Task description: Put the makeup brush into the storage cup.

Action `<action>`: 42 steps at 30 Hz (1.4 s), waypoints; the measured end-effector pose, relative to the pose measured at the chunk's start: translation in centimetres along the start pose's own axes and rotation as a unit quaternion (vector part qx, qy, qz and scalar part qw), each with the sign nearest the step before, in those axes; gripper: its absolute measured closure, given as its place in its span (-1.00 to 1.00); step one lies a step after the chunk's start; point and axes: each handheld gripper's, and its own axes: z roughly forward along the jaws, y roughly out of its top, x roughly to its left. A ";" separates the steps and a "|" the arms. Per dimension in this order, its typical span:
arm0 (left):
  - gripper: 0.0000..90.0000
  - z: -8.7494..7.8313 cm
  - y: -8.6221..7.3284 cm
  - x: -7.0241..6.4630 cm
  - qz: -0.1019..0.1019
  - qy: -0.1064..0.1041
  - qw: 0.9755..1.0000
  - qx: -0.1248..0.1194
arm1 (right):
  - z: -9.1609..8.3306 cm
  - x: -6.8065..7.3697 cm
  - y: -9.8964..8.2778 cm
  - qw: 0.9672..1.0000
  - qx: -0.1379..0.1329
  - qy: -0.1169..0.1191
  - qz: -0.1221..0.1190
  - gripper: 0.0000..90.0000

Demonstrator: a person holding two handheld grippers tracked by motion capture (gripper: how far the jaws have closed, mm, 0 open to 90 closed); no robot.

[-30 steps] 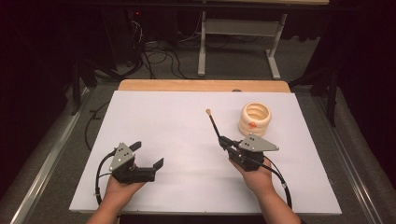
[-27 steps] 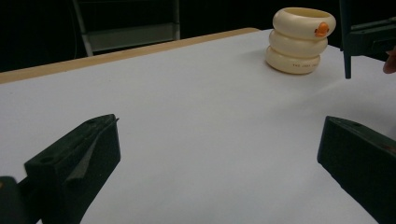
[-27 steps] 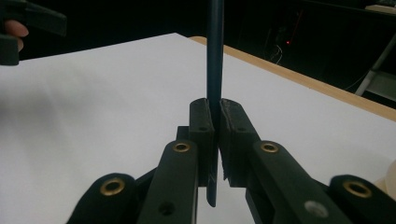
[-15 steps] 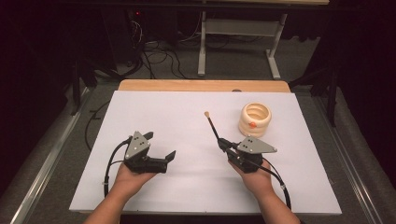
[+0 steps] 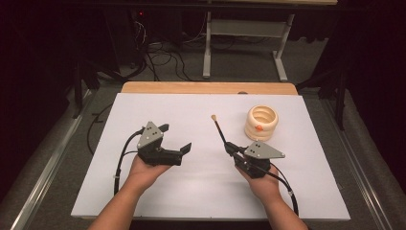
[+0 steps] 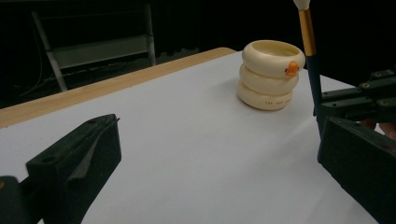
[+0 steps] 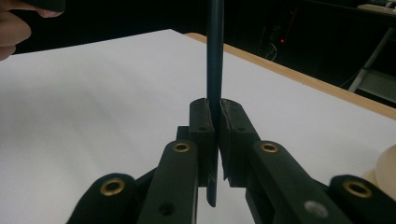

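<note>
A: Brush point(image 5: 218, 128): clamped by its dark handle in the right gripper point(image 5: 230, 147), bristles up, above the white table point(image 5: 191, 191), near the cream holder point(image 5: 262, 122).

B: And the left gripper point(image 5: 174, 139)?

A: Jaws wide, empty. Over the last second it has swung in toward the brush; the right has held still. Likely a handover or two-handed placement into the holder.
</note>
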 end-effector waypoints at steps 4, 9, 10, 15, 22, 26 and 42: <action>-0.99 0.7 0.3 0.2 -0.007 -0.005 1.000 -0.004 | 0.0 0.1 0.0 1.000 0.001 -0.001 0.000 0.93; -0.96 1.5 0.8 -0.3 -0.010 -0.022 1.000 -0.012 | 0.1 0.1 -0.1 1.000 -0.001 -0.002 0.000 0.92; -0.95 1.6 0.8 -0.5 -0.009 -0.025 1.000 -0.016 | 0.0 0.1 -0.2 1.000 0.000 -0.004 0.000 0.92; -0.92 1.8 0.5 -1.2 -0.014 -0.041 0.999 -0.028 | 0.1 0.1 -0.3 1.000 0.004 -0.003 -0.001 0.93; -0.88 1.6 -0.4 -1.9 -0.020 -0.055 0.998 -0.026 | 0.0 0.4 -0.4 1.000 0.003 -0.004 -0.003 0.93; -0.80 1.1 -0.6 -1.9 -0.034 -0.065 0.997 -0.031 | 0.0 0.8 -0.5 1.000 0.006 -0.002 -0.006 0.93; -0.51 0.7 -0.7 -2.2 -0.046 -0.082 0.995 -0.033 | 0.2 1.9 -0.7 1.000 0.009 0.017 -0.024 0.92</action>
